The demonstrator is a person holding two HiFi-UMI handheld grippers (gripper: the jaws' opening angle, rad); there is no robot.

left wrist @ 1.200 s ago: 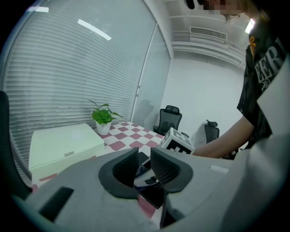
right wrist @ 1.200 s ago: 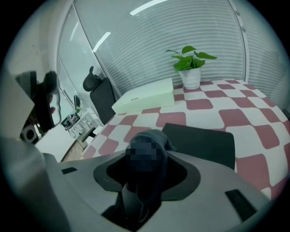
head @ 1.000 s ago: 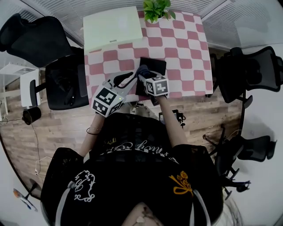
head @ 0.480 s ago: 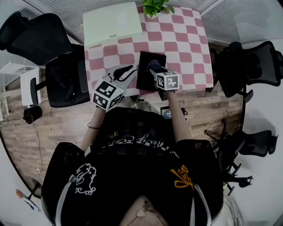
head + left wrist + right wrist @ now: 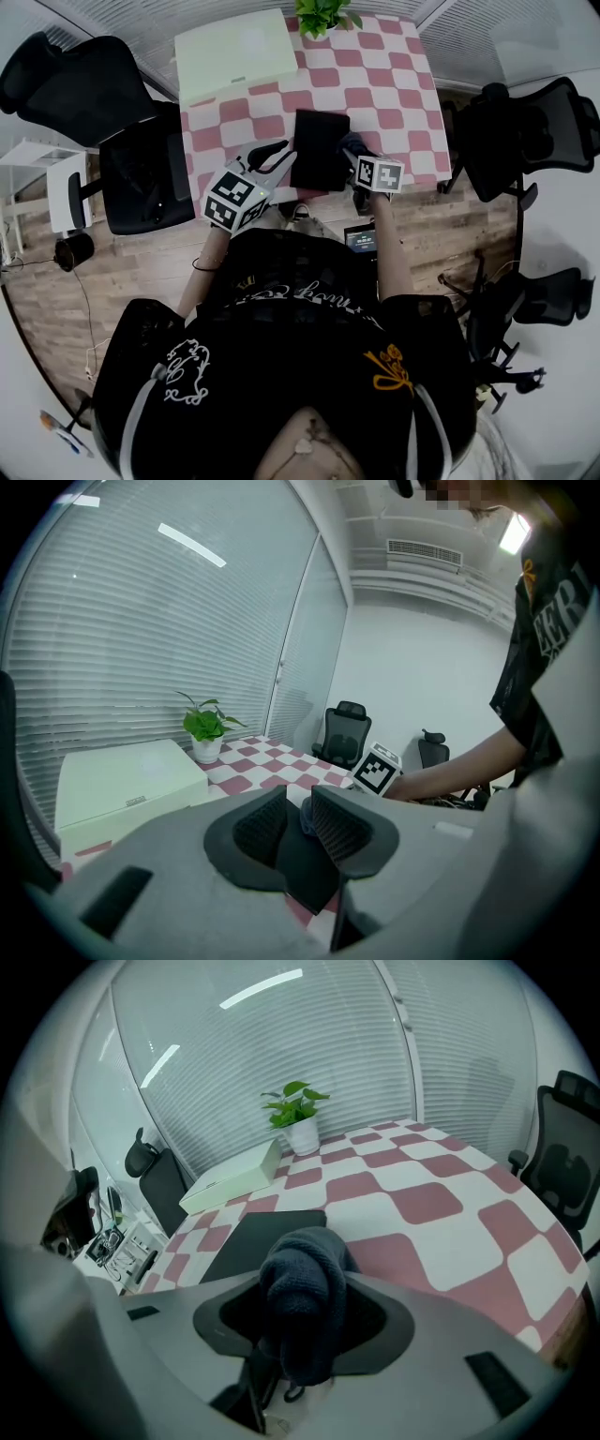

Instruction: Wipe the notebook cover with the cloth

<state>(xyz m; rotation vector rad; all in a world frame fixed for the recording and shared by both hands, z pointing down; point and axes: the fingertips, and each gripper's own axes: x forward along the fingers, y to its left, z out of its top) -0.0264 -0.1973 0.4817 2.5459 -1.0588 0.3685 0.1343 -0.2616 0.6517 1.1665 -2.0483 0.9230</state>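
Pink-and-white checked table (image 5: 394, 84) by slatted blinds.

Head view: black notebook (image 5: 317, 148) flat near table's front edge. Left gripper (image 5: 272, 157) at its left edge. Right gripper (image 5: 353, 150) at its right edge, carrying dark cloth (image 5: 352, 142).

Left gripper view: jaws slightly apart, nothing gripped, notebook just beyond tips.

Right gripper view: jaws clamped on bunched cloth; notebook just ahead, leftward. Potted plant (image 5: 298, 1115), white box (image 5: 234, 1183) farther back.

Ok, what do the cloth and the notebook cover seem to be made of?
The cloth looks like soft knitted or terry fabric, dark blue-grey: fuzzy ribbed surface, bunched in folds. The notebook cover is black, matte and smooth, no glare; possibly leatherette or coated card, the look leaves that open.
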